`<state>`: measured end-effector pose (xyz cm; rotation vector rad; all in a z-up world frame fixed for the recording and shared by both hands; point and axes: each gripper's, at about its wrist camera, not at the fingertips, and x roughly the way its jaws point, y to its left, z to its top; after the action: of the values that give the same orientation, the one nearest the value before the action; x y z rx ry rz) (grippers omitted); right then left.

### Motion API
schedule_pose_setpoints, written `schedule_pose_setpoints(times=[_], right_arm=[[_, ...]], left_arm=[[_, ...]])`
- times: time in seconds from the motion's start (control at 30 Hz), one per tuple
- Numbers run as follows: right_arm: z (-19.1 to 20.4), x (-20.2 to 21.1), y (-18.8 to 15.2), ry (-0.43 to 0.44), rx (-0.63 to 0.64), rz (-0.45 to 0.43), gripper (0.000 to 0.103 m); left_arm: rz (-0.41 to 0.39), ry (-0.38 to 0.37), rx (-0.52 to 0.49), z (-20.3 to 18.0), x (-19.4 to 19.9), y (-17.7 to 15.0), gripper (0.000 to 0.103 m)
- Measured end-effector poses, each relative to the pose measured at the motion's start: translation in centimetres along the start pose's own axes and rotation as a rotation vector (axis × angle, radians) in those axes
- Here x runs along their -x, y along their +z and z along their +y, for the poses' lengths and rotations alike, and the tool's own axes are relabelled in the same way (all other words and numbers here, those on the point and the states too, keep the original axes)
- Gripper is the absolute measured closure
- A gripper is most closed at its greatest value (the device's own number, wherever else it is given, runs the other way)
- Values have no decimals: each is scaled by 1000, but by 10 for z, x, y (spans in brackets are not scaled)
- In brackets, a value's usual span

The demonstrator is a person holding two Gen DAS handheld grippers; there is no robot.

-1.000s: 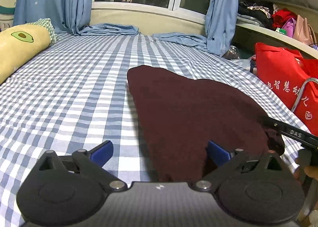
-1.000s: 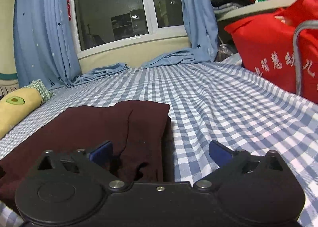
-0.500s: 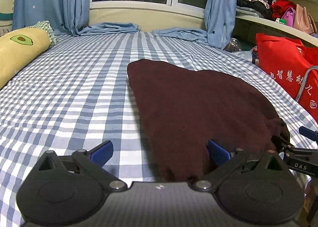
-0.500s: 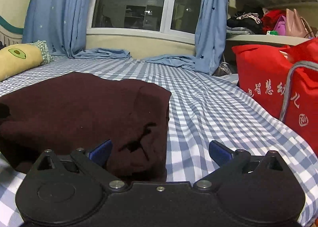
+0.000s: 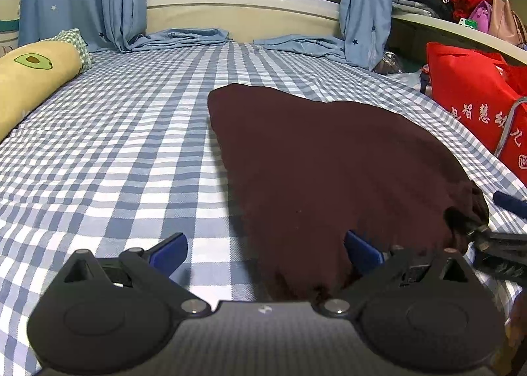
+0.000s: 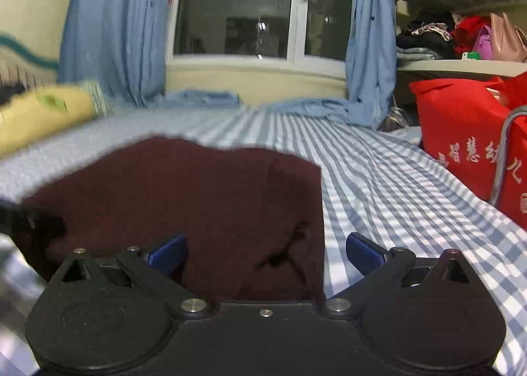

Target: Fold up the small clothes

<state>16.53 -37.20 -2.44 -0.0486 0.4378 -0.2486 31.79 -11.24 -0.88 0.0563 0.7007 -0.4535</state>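
Maroon knit garment (image 5: 329, 172), folded and flat, lies on the blue-and-white checked bedsheet (image 5: 115, 152) toward its right edge, near a red fabric bag (image 5: 474, 96). Left gripper (image 5: 265, 252) is spread over the garment's near edge; right gripper (image 6: 265, 252) is spread at its near right corner, both empty.

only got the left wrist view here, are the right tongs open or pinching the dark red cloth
Observer: Open. In the right wrist view the right tongs have their blue pads wide apart.
Operator: where do they sit on the cloth
Observer: They straddle the right edge of the dark red cloth. One pad is over the cloth, the other over the checked sheet.
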Motion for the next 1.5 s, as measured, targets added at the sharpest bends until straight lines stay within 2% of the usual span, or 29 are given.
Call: schedule_pose_setpoints(times=[0.2,0.33,0.5,0.63,0.73,0.9,1.03,1.2,1.5], right_arm=[[-5,1,-14,2,-74,-3,1],[-2,7,-15,-11,-58,-2,1],[-1,33,-9,30,-96,-61,1],[2,32,-14,-1,-82,-34,0],[-3,33,-18,-12,-128,-24,1],[-16,27,-15,-118,-219,-33,0],[-30,11,-20,-191,-288,13,1],[-48,0,-48,-168,-400,53,1],[-48,1,-56,-164,-384,35,1]], left_arm=[[9,-15,14,3,-3,-2,0],[14,-21,27,7,-4,-3,0],[12,-16,37,7,-4,-4,0],[17,-15,49,6,-4,-4,0],[18,-8,41,5,-3,-4,0],[20,-12,64,7,-5,-6,0],[19,-20,73,8,-6,-7,0],[20,-29,87,9,-8,-9,0],[14,-13,71,6,-8,-11,0]])
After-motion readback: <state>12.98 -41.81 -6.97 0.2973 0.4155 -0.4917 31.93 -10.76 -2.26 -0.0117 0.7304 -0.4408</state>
